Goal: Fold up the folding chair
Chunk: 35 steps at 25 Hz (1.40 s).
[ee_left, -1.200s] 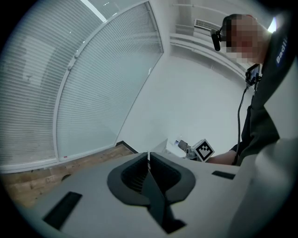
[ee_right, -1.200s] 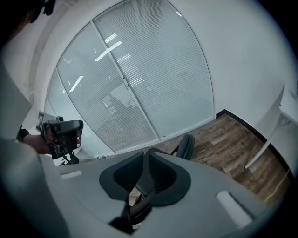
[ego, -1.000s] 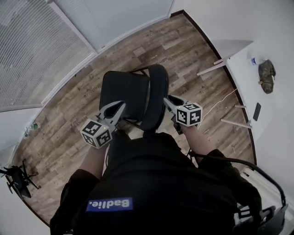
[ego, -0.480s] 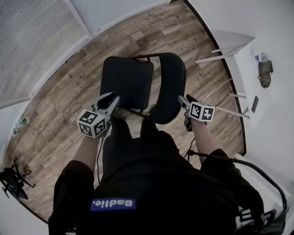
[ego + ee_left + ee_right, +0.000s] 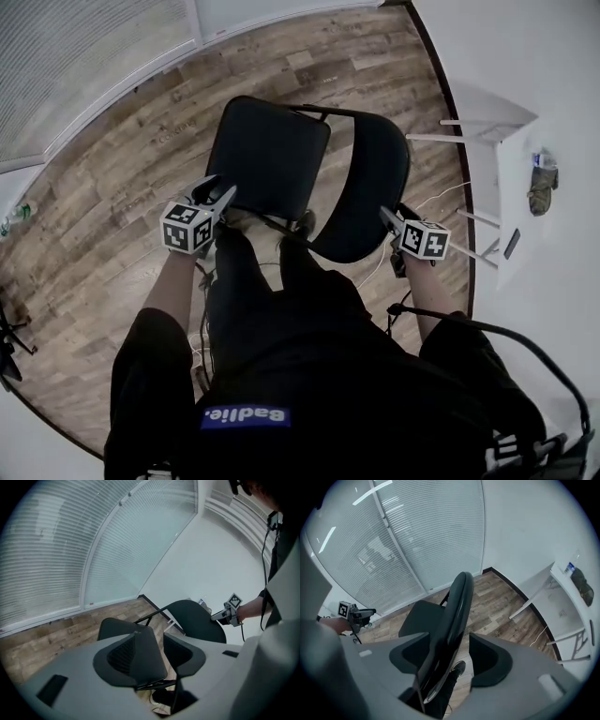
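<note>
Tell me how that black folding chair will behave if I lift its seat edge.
Probably light, given its thin tube frame. The seat looks rigid, likely pivoting not flexing. It might skid on the wood floor.

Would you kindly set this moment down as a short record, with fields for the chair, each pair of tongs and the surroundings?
Chair: folding chair, unfolded, standing on the wood floor
Left tongs: apart, have just been opening; a corner of the seat lies between them, not gripped
Right tongs: wide apart, have just been opening; the edge of the backrest lies between them, not gripped
Surroundings: white table by the wall
Folding: not yet done
</note>
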Available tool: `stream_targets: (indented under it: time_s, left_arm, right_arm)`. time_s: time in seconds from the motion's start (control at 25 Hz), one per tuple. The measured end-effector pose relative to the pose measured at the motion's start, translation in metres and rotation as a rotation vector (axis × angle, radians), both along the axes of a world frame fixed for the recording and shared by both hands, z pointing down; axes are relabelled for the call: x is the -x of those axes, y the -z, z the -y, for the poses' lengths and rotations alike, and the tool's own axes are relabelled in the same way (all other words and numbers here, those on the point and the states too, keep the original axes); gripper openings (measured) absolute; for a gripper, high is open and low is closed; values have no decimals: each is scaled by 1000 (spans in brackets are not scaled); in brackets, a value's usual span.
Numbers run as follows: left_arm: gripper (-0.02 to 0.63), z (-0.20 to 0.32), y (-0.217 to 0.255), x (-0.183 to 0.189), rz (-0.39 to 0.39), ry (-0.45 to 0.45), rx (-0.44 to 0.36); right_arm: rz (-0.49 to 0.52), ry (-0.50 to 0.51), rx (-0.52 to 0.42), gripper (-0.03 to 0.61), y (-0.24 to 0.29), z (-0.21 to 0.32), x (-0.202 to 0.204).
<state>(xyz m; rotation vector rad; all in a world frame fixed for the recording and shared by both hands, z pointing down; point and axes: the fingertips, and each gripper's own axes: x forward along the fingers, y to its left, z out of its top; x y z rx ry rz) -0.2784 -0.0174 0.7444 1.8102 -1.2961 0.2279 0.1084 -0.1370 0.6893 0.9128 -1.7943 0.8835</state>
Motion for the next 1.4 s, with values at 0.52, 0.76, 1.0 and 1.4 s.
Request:
stream_targets:
  time_s: [0.52,0.76,1.0,1.4]
  left_arm:
    - [255,-11,-140,35,4,-34,182]
    - [285,-2,-207,52,-19,-43,255]
    - [321,7,-270,54,-35,-84,316]
    - [364,19,-330,56,-192,-199,395]
  right_arm:
    - [-5,-78,104,256,-37,8,6]
    - [-26,-51,145,256,-52,5,15]
    - [-90,-26,159,255,-71,10,22]
    - [-113,-86,166,255,-74,14,22]
